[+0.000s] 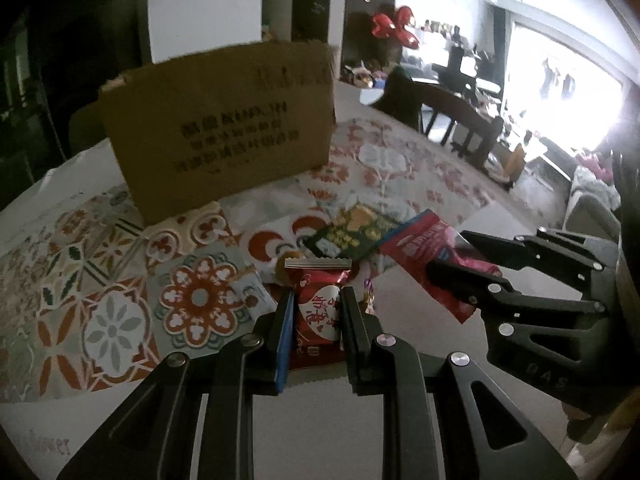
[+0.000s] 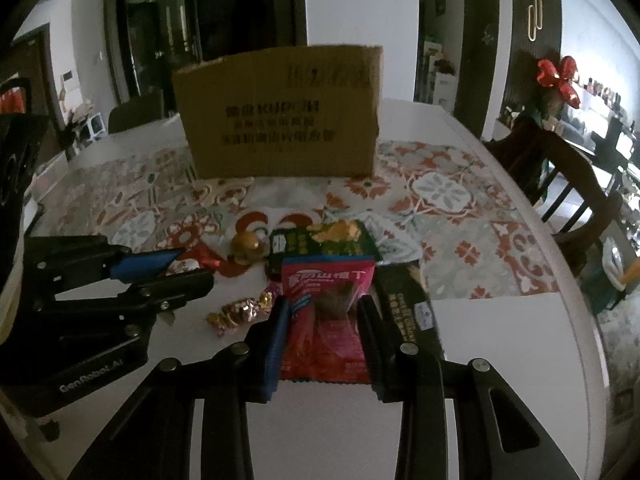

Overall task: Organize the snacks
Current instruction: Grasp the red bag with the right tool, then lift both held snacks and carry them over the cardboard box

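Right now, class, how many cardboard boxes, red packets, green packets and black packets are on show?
cardboard box: 1
red, heart packet and pink-red packet: 2
green packet: 1
black packet: 1
Total: 5

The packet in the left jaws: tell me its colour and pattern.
Dark red packet with a white heart carrying red characters, a silvery crimped top edge; clearest in the left wrist view.
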The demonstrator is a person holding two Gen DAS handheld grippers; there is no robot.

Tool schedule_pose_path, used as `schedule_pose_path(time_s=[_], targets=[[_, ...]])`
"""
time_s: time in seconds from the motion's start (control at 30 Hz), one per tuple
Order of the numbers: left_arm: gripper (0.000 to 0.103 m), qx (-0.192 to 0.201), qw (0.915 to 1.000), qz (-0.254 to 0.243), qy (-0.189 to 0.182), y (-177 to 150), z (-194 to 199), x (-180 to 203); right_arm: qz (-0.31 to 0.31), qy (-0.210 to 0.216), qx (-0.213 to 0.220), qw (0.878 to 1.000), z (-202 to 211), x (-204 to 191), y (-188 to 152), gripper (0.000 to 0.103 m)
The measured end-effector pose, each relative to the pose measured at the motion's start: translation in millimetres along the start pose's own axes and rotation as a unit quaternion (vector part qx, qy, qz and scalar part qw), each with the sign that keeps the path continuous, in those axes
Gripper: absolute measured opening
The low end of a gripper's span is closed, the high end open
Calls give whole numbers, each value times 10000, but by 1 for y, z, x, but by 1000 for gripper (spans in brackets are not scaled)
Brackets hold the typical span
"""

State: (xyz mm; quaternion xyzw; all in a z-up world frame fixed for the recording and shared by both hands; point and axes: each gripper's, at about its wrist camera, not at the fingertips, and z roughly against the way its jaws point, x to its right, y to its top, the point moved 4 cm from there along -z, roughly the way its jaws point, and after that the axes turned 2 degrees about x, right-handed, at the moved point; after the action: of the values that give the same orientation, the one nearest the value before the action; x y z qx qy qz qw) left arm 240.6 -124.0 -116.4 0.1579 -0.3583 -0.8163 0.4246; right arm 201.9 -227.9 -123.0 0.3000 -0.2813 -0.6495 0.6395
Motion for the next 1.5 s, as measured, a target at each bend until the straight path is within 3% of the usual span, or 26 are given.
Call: schedule_pose_path(time_s=[0.33,0.6,0.97,1.23,1.5], targets=[[23,599,9977,117,298,32,38,-7,39,24,741,9972,34,-1,34,35],[23,1114,9912,94,708,65,64,-20,150,41,1338,9909,50,-5,70,35],[23,1399,9863,339,812,103,68,-45,136,170,1863,9822,51,-3,125,35],[23,1497,9846,434,794,140,62,-65,118,297,2056,9781,38,-2,169,35],[23,1490,9843,538,783,174,44,-84,164,506,1940,9796,10,-2,210,35]])
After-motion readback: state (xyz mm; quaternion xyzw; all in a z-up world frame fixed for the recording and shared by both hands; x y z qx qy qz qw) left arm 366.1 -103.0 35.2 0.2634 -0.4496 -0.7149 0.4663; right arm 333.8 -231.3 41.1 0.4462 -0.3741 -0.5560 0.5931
